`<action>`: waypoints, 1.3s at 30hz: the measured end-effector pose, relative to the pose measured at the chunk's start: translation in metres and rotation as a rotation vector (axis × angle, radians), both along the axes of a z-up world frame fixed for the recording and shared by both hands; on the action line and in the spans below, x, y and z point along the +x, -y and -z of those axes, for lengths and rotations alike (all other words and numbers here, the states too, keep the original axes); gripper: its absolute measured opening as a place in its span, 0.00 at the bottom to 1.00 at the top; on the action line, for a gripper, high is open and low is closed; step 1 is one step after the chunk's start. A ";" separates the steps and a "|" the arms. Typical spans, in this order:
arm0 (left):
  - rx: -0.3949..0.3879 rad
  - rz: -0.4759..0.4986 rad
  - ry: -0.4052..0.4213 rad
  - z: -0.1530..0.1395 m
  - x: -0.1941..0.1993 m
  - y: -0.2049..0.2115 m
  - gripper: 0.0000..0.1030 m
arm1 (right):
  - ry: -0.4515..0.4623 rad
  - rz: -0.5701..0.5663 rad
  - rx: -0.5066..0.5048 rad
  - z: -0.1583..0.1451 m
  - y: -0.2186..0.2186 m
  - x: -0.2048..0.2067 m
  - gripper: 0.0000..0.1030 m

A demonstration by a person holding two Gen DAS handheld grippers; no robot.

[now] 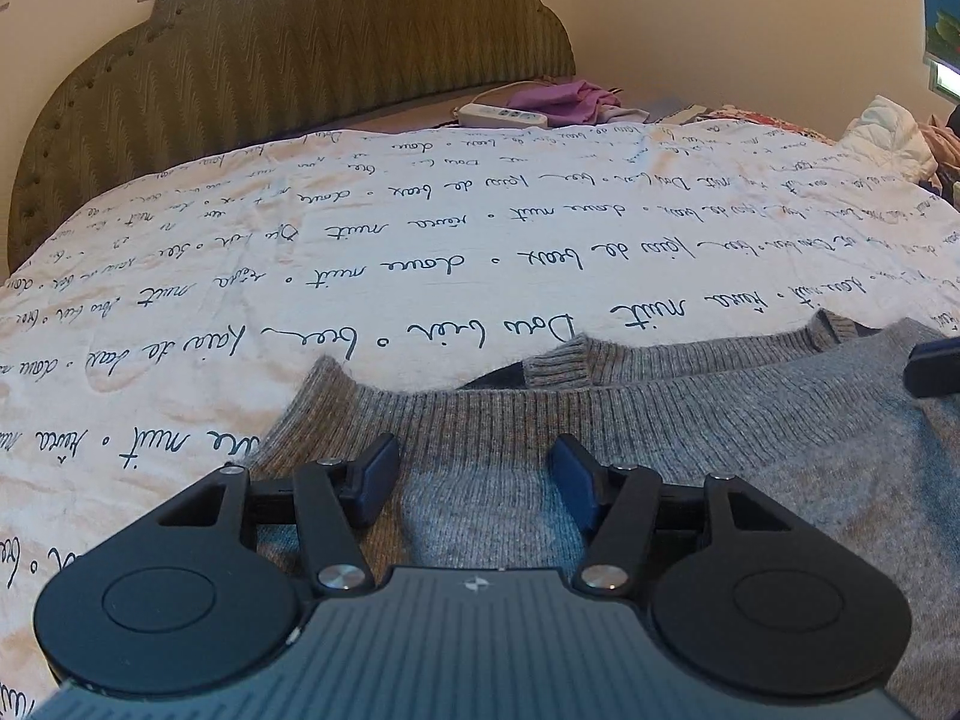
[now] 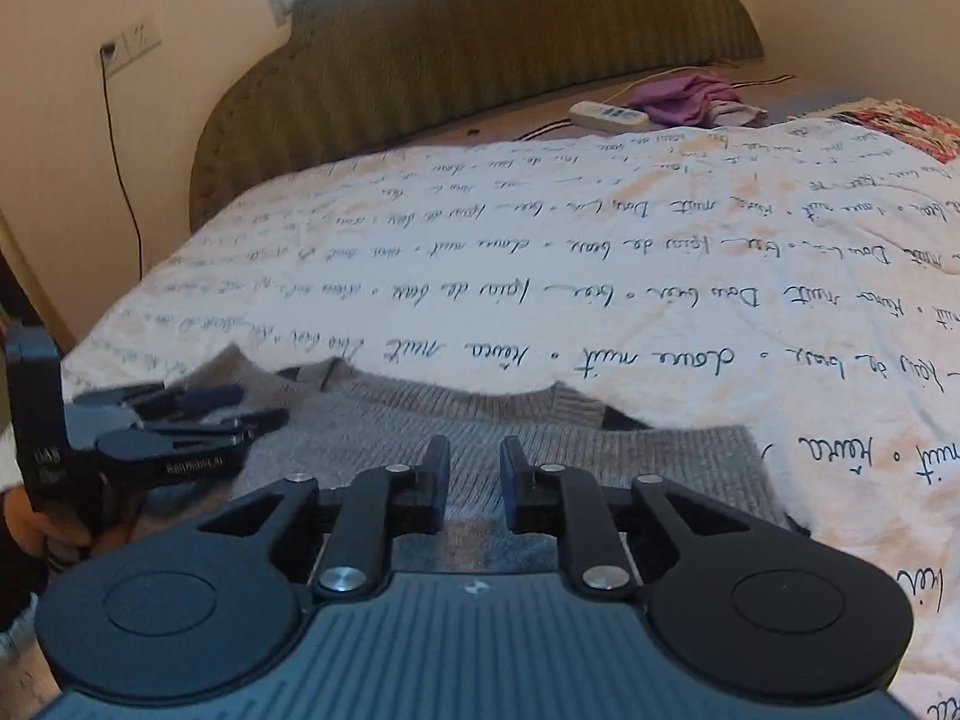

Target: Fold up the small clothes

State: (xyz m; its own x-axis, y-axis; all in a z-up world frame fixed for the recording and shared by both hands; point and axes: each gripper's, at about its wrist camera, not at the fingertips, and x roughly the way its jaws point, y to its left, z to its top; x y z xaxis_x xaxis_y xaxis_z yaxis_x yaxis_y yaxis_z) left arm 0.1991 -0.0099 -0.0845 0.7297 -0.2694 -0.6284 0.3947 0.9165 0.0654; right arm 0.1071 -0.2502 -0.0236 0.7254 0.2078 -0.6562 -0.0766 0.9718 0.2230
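Observation:
A grey knit sweater (image 1: 690, 420) lies folded on the bed, with its ribbed edge turned towards the headboard and a ribbed cuff (image 1: 558, 363) resting on top. My left gripper (image 1: 475, 468) hovers over the sweater's left part, jaws wide apart with only flat knit showing between them. My right gripper (image 2: 475, 462) stands over the sweater (image 2: 372, 420) with a narrow gap between its pads and nothing pinched. In the right wrist view the left gripper (image 2: 198, 420) shows at the left, held by a hand. One right fingertip (image 1: 933, 369) shows at the left wrist view's right edge.
A white bedspread (image 1: 420, 228) printed with dark script covers the bed. Behind it stands an olive padded headboard (image 1: 300, 60). A white power strip (image 1: 501, 115) and a purple cloth (image 1: 570, 99) lie near the headboard. More clothes, one of them white (image 1: 888, 132), are piled at the far right.

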 end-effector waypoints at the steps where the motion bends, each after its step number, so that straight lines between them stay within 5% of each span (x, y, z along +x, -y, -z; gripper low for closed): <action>1: -0.002 0.000 0.000 0.000 0.000 0.000 0.56 | -0.026 0.019 -0.002 0.009 0.002 0.006 0.25; 7: -0.026 -0.003 -0.003 0.000 0.000 -0.005 0.57 | 0.082 0.098 0.148 0.051 0.036 0.002 0.25; 10: -0.029 -0.024 0.015 -0.003 -0.004 -0.009 0.58 | 0.097 0.100 0.095 0.050 0.028 0.001 0.25; 14: -0.017 -0.188 0.108 -0.025 -0.032 -0.035 0.65 | 0.105 0.100 0.087 0.050 0.027 0.000 0.25; 19: -0.240 -0.297 0.046 -0.056 -0.104 -0.112 0.73 | 0.110 0.107 0.133 0.051 0.032 -0.002 0.25; 24: -0.388 -0.396 -0.104 -0.046 -0.170 -0.154 0.74 | 0.114 0.111 0.141 0.051 0.032 -0.004 0.25; 30: -0.550 -0.427 -0.270 -0.023 -0.179 -0.166 0.73 | 0.060 0.144 0.188 0.033 0.038 -0.011 0.26; 33: -0.602 -0.412 -0.289 -0.020 -0.175 -0.166 0.73 | 0.103 0.142 0.272 0.015 0.038 -0.035 0.40; 34: -0.622 -0.418 -0.302 -0.018 -0.172 -0.166 0.73 | 0.121 0.120 0.279 0.008 0.035 -0.044 0.53; 35: -0.634 -0.430 -0.307 -0.017 -0.170 -0.165 0.70 | 0.131 0.101 0.275 0.002 0.030 -0.052 0.69; 36: -0.638 -0.436 -0.306 -0.017 -0.169 -0.164 0.66 | 0.138 0.082 0.267 -0.002 0.026 -0.058 0.74; 38: -0.605 -0.438 -0.317 -0.017 -0.164 -0.157 0.23 | 0.137 0.037 0.262 -0.010 0.016 -0.066 0.76; 39: -0.573 -0.436 -0.329 -0.016 -0.162 -0.152 0.13 | 0.129 0.015 0.264 -0.013 0.011 -0.068 0.76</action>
